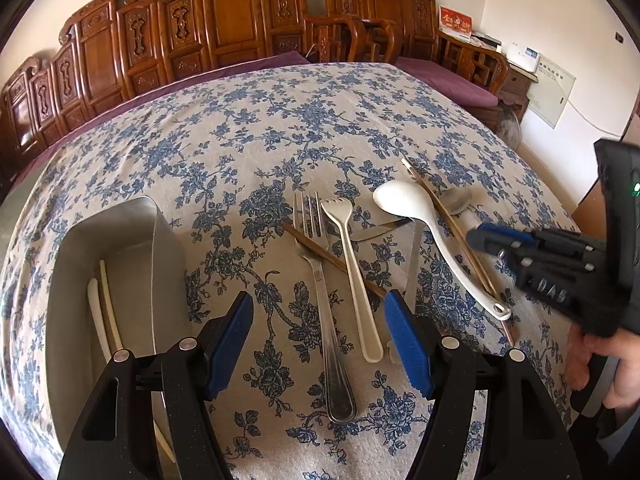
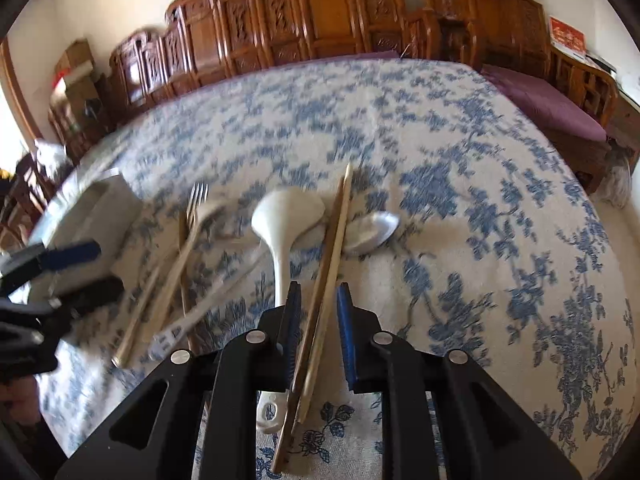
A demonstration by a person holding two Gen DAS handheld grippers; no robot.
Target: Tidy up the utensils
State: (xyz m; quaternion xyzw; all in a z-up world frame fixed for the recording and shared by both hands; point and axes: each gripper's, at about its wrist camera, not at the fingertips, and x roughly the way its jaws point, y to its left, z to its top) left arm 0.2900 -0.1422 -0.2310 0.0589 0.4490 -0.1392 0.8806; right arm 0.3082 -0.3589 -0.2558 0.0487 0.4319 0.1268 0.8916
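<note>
On the floral tablecloth [image 1: 280,128], the right gripper [image 2: 318,312] straddles a chopstick [image 2: 334,248], not yet closed. Left gripper [image 1: 318,344] gapes empty (idle). Closing could snag the white spoon [image 2: 280,248] lying alongside

The left claw [image 1: 318,346] is hovering low over the surface [image 1: 248,128], its blue-padded fingers [image 1: 230,338] spread wide with nothing between them. The right claw [image 2: 318,330] is reaching in from the surface's right side, fingers [image 2: 346,336] parted narrowly, a bare hand [image 1: 600,368] gripping its handle.
</note>
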